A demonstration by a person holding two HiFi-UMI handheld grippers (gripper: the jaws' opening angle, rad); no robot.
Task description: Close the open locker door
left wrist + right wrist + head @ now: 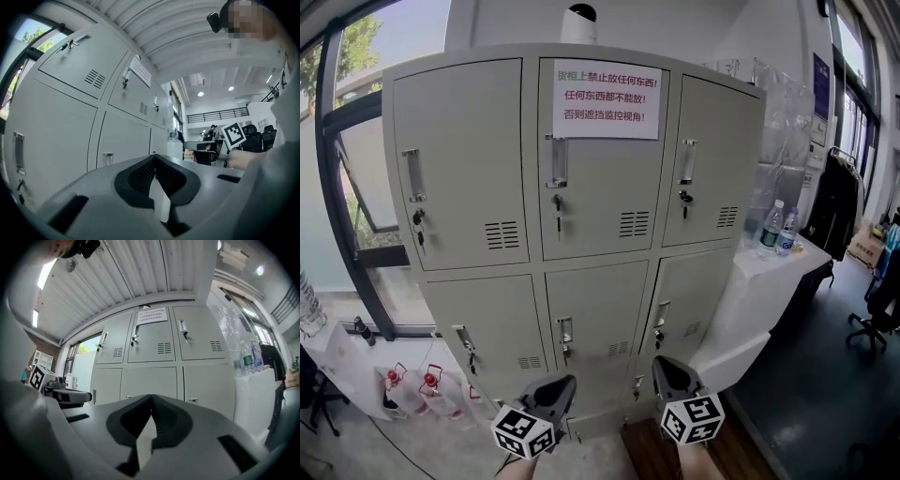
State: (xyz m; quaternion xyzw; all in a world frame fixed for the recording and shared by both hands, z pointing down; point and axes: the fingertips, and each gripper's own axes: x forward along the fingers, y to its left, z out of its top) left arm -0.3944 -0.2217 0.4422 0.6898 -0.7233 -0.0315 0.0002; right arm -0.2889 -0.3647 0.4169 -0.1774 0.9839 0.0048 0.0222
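Evidently done: all six locker doors (464,159) are sitting flush in the cabinet (534,270), none hanging open — left gripper (555,386) and right gripper (668,368) are hovering near its bottom edge, jaws pressed together, empty.

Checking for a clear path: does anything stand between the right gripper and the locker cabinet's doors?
Nothing visible does. The right gripper, jaws together and empty, faces the locker cabinet across open space; the white table stands off to the side.

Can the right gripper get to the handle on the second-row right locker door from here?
Probably yes: the right gripper, fingers shut, sits low in front of the second-row right locker door, with nothing between it and the handle.
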